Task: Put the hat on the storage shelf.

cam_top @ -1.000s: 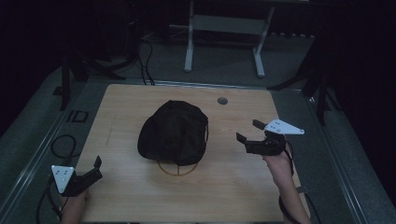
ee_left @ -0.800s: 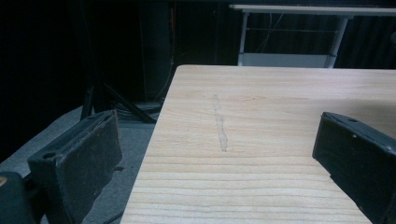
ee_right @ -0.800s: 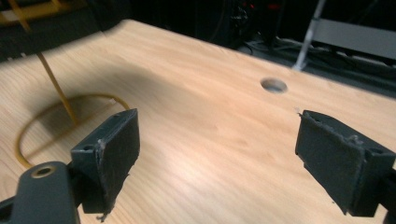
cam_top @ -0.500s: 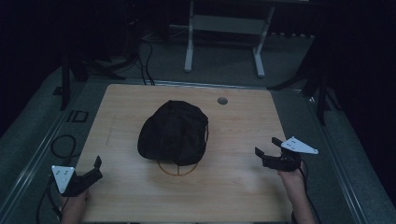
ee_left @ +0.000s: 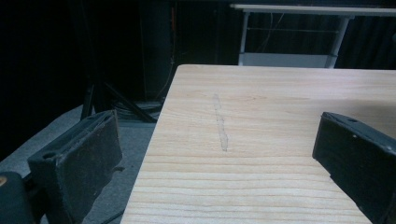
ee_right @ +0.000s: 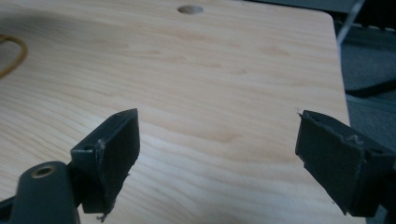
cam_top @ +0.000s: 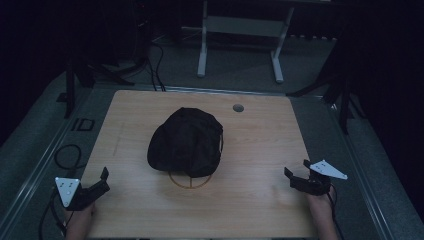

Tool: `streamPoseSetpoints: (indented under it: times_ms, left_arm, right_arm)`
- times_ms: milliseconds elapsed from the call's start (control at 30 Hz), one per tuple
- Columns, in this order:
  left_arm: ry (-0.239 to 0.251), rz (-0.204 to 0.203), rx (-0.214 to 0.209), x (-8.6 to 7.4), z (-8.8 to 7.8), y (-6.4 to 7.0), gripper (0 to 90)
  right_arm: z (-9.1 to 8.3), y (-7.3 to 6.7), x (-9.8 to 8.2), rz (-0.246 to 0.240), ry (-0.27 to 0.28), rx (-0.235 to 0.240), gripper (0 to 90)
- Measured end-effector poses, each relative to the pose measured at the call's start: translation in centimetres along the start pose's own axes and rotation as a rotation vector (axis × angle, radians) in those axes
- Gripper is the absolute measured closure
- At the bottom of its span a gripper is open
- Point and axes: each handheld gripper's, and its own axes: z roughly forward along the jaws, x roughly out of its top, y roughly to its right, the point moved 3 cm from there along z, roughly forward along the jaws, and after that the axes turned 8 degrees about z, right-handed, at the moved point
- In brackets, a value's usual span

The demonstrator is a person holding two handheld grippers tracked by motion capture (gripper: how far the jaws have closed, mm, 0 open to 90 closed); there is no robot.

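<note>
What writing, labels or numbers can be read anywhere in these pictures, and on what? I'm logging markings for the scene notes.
"ID": large dark letters on the grey floor strip just left of the wooden table.
The black bag, the left gripper and the right gripper carry no readable text.
The dots on the left gripper's grey plate are not lettering.

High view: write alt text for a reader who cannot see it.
A black bag sits mid-table on a wooden table, over a thin ring. The left gripper and right gripper, both open, rest at the near corners.
</note>
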Motion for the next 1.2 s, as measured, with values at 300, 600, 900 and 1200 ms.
streamPoseSetpoints:
  times_ms: [300, 600, 900, 1200]
  left_arm:
    - [0.002, 0.001, -0.005, 0.0, 0.0, 0.0, 1.8]
    - [0.003, 0.0, -0.008, 0.0, 0.0, 0.0, 1.8]
    - [0.003, 0.002, -0.006, 0.0, 0.0, 0.0, 1.8]
    - [0.003, 0.0, -0.005, 0.0, 0.0, 0.0, 1.8]
  right_arm:
    - [-0.8, 1.3, -1.7, 0.016, -0.014, -0.09, 13.5]
    - [-2.3, 2.5, -2.2, 0.08, 0.073, -0.196, 13.5]
    - [-2.8, 3.7, -2.8, 0.111, 0.116, -0.264, 13.5]
    - [-2.6, 3.8, -2.8, 0.102, 0.104, -0.278, 13.8]
